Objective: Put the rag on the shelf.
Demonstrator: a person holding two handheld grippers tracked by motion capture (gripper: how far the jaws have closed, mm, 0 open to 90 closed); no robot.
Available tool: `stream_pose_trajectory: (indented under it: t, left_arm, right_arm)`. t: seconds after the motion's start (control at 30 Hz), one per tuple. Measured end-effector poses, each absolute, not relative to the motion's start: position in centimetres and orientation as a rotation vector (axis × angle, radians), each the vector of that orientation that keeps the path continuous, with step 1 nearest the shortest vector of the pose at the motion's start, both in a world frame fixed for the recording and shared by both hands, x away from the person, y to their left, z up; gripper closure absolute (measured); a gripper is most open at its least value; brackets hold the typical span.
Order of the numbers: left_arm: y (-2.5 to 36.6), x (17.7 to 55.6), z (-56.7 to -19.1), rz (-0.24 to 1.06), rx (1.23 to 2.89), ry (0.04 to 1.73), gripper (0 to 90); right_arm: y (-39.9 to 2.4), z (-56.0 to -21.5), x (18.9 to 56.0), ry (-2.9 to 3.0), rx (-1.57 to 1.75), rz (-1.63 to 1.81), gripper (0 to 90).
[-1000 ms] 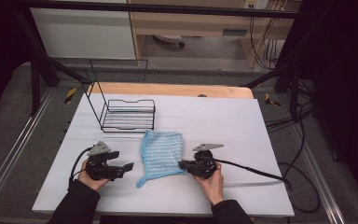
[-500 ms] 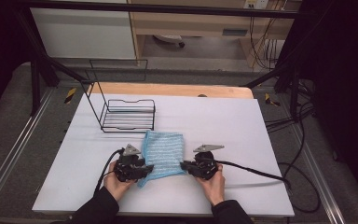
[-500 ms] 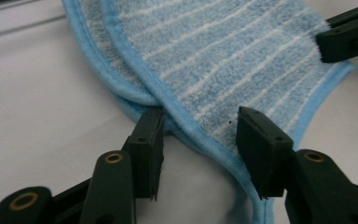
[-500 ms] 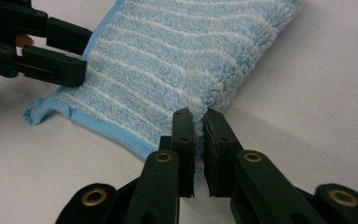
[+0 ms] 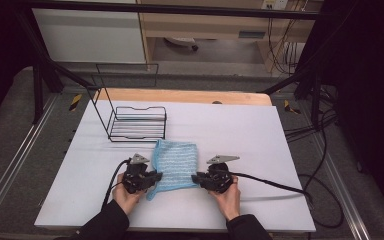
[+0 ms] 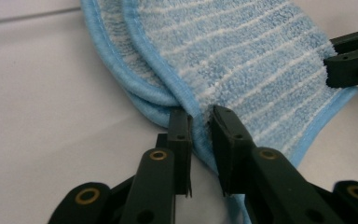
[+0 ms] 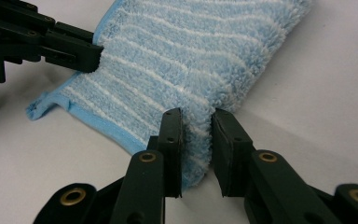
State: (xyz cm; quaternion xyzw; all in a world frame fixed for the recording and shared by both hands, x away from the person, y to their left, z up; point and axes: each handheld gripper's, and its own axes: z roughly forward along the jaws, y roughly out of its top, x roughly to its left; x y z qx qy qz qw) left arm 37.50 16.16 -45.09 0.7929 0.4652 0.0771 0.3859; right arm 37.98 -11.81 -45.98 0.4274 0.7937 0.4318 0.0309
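A light blue towel with white stripes lies folded on the white table. My left gripper is at its near left edge, and in the left gripper view its jaws pinch the bound hem of the towel. My right gripper is at the near right edge. In the right gripper view its jaws squeeze the fluffy fold of the towel. Each gripper view shows the other gripper across the cloth: the right one and the left one.
A black wire rack stands on the table behind the towel, to the left. The right gripper's cable trails off to the right across the table. A wooden strip runs along the far edge.
My left gripper has moved right from the bare table to the towel's near left edge and closed on it. The right gripper has stayed on the right edge.
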Motion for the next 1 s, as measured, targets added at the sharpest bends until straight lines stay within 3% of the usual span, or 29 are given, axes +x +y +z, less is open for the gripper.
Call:
stream_pose_trajectory:
  t: [0.33,0.7,0.8,0.93,1.0]
  left_arm:
    - [16.1,37.4,-44.8,0.213,2.035,1.156,87.4]
    - [17.5,35.4,-43.4,0.116,2.050,1.126,88.2]
    - [17.5,34.9,-43.3,0.127,2.039,1.125,87.9]
    - [17.0,36.3,-43.9,0.176,2.005,1.153,78.1]
    - [16.8,37.1,-44.2,0.202,2.009,1.167,78.2]
  right_arm:
    - [-11.7,-46.0,37.8,2.426,1.327,1.356,86.2]
    - [-12.1,-44.9,36.7,2.484,1.366,1.406,86.9]
    - [-12.0,-44.7,36.4,2.498,1.379,1.407,86.8]
    - [-12.2,-44.7,36.3,2.443,1.376,1.305,85.6]
    - [-12.3,-44.8,36.4,2.436,1.372,1.280,84.0]
